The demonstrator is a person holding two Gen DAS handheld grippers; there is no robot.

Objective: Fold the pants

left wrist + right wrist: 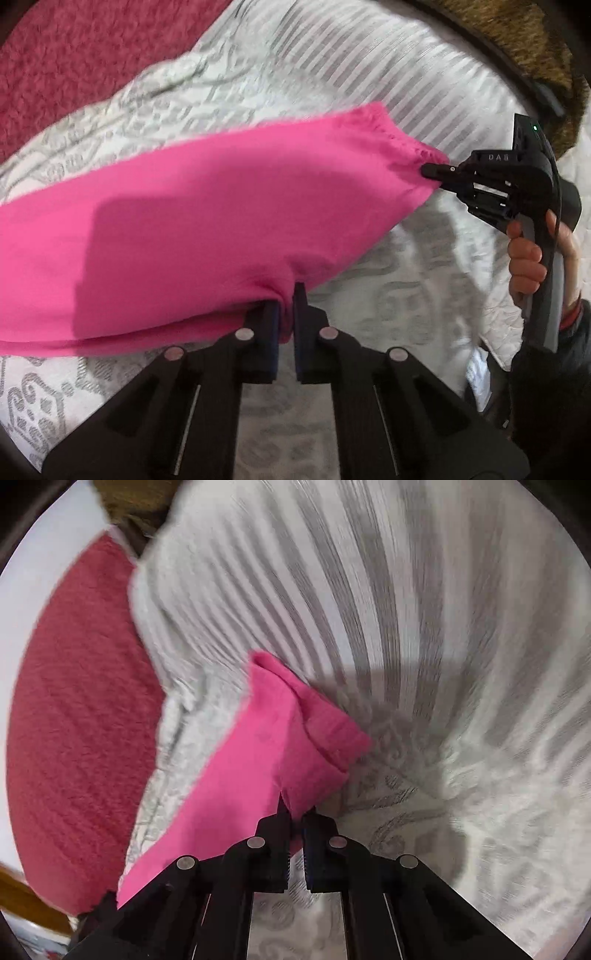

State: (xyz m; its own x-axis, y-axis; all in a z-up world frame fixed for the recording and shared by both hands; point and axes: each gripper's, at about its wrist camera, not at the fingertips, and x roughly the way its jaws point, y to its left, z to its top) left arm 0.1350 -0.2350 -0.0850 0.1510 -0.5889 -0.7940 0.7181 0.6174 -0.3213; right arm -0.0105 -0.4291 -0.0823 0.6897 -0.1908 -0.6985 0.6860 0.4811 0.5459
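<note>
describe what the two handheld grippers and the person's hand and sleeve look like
Both grippers, left and right, are matte black plastic with silver round pivot pins and blue-edged finger pads. The right one bears "DAB" lettering, a green light, a grey handle and a black cable. The bare hand emerges from a dark sleeve.

Both views are bright and evenly lit. A soft shadow falls across the pink pants [192,236], another on the bedspread [406,672]. Motion blur smears the stripes; fisheye edges curve and darken.
</note>
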